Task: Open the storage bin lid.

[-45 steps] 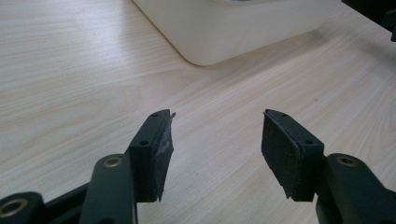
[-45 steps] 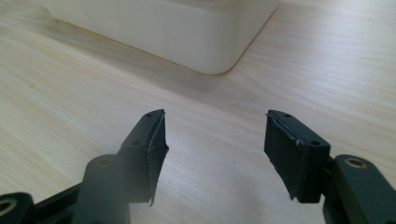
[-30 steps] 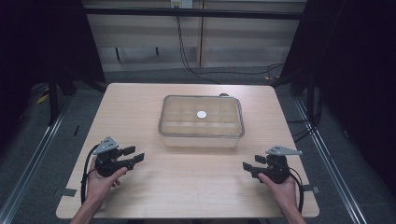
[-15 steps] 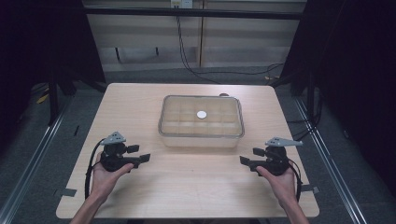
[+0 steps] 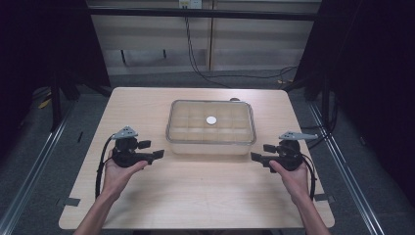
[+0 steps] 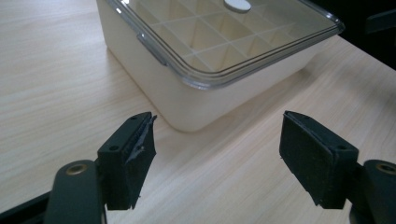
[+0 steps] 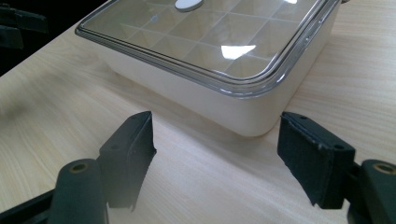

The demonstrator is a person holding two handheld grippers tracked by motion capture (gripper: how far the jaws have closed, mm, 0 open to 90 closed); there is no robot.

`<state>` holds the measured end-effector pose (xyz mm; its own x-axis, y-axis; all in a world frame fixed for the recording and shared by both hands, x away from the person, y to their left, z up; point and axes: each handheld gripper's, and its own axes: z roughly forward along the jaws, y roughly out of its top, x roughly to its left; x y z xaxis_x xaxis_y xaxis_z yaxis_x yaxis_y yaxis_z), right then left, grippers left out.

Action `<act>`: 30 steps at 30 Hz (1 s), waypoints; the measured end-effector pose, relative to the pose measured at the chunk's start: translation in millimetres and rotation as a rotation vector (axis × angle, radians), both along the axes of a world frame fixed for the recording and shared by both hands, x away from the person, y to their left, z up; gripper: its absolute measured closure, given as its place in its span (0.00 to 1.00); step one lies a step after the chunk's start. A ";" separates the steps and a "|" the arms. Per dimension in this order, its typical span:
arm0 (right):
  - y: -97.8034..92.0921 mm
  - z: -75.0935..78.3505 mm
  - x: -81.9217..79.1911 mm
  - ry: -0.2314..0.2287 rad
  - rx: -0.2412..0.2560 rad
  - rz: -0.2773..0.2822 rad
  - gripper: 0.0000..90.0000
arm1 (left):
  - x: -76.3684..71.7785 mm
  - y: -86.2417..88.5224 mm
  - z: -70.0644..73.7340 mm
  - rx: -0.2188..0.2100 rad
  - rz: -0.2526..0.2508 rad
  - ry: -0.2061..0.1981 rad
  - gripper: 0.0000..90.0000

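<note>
A cream rectangular plastic box [image 5: 211, 142] with a clear lid [image 5: 211, 120] is sitting mid-table on the light wooden table [image 5: 195, 196], slightly toward the far edge. Through the lid a grid of compartments is showing, and a small white round disc [image 5: 211, 120] is lying at the lid's centre.

The left gripper [image 5: 155, 150] is hovering just beside the box's near left corner, jaws standing wide apart and holding nothing; in the left gripper view that corner is lying between the 2 black pads [image 6: 135, 149].

The right gripper [image 5: 259, 152] is hovering near the box's near right corner, jaws likewise spread and holding nothing, not touching the box.

Both hands are gripping their tools from the table's near side
</note>
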<state>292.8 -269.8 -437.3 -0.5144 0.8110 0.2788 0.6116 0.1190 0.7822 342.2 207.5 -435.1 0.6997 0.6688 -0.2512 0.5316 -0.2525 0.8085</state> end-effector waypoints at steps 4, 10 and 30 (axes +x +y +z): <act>-0.3 4.8 6.7 -0.001 0.010 -0.008 0.30 | 5.4 -6.2 9.2 0.006 -0.023 -0.012 0.31; 0.6 13.1 16.6 -0.011 0.012 -0.004 0.30 | 12.6 -8.6 14.9 -0.008 -0.013 -0.028 0.31; -3.5 15.2 60.3 0.027 -0.036 0.002 0.41 | 51.0 -5.8 10.9 -0.012 0.019 0.056 0.40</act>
<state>353.0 -273.3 -422.1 -0.5083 0.8199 0.2634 0.6324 0.1478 0.7604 393.2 201.7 -424.2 0.6714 0.6787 -0.2976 0.5806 -0.2323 0.7803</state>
